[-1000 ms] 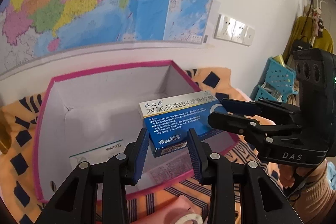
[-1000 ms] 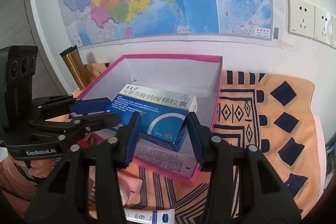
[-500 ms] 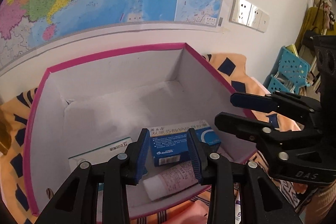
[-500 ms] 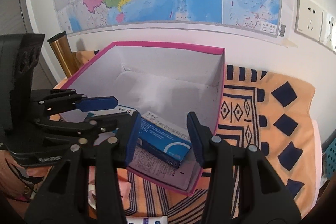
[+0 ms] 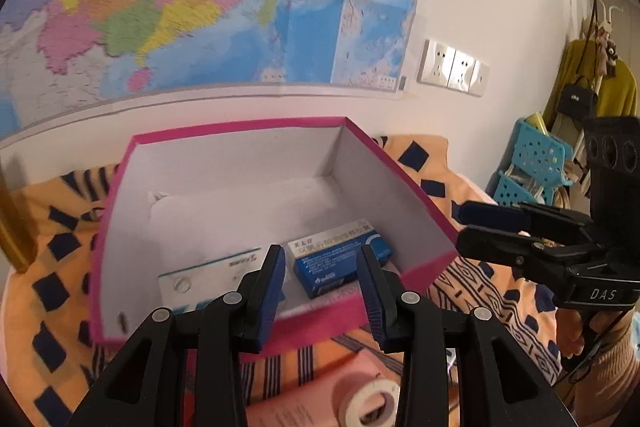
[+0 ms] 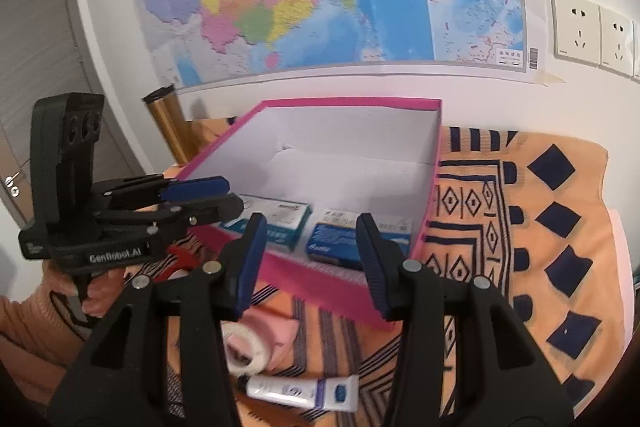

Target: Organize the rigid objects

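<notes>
Both your tongs stand apart and empty: left gripper [image 5: 322, 291] and right gripper [image 6: 310, 263] hover just short of the near wall of the pink-rimmed white cardboard box [image 5: 224, 163]. The blue rectangular medicine carton [image 5: 340, 259] lies flat on the box floor by the near right corner, just beside a white-and-teal carton [image 6: 276, 221] (lettering blurred). A white tape roll [image 6: 242, 351] and white tube [image 6: 304, 391] lie outside on the orange patterned cloth [image 6: 560, 227].
</notes>
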The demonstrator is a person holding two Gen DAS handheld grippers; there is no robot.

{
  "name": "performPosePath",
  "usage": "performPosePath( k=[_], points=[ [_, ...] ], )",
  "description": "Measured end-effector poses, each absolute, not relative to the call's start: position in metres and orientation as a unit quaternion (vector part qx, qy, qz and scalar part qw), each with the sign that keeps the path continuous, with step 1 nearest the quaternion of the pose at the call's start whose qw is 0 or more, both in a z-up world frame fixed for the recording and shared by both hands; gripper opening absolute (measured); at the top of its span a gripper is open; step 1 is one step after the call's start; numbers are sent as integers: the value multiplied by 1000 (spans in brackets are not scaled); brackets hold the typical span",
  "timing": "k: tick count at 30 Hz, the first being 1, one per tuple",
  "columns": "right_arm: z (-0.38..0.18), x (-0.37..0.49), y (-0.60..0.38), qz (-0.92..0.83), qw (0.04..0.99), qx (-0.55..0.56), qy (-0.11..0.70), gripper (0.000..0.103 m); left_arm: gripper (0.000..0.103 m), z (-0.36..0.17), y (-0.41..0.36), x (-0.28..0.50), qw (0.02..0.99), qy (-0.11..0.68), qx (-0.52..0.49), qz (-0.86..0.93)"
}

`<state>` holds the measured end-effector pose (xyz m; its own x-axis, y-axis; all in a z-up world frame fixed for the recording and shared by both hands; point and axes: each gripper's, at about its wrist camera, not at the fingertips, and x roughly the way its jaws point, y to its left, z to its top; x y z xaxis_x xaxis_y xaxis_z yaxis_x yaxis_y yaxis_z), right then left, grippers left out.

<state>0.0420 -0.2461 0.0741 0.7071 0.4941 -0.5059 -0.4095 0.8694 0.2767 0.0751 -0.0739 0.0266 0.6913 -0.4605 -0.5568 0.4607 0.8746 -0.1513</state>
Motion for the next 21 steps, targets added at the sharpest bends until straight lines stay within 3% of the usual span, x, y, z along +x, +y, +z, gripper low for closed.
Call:
performPosePath(
  k=[9,21],
  points=[
    [43,13,-248,251,906,86,329,49,38,16,-65,38,916,306,-11,-260],
    [-28,-4,-271,214,869,144,422,49,38,-49,-96,0,859,402,0,-318]
  ],
)
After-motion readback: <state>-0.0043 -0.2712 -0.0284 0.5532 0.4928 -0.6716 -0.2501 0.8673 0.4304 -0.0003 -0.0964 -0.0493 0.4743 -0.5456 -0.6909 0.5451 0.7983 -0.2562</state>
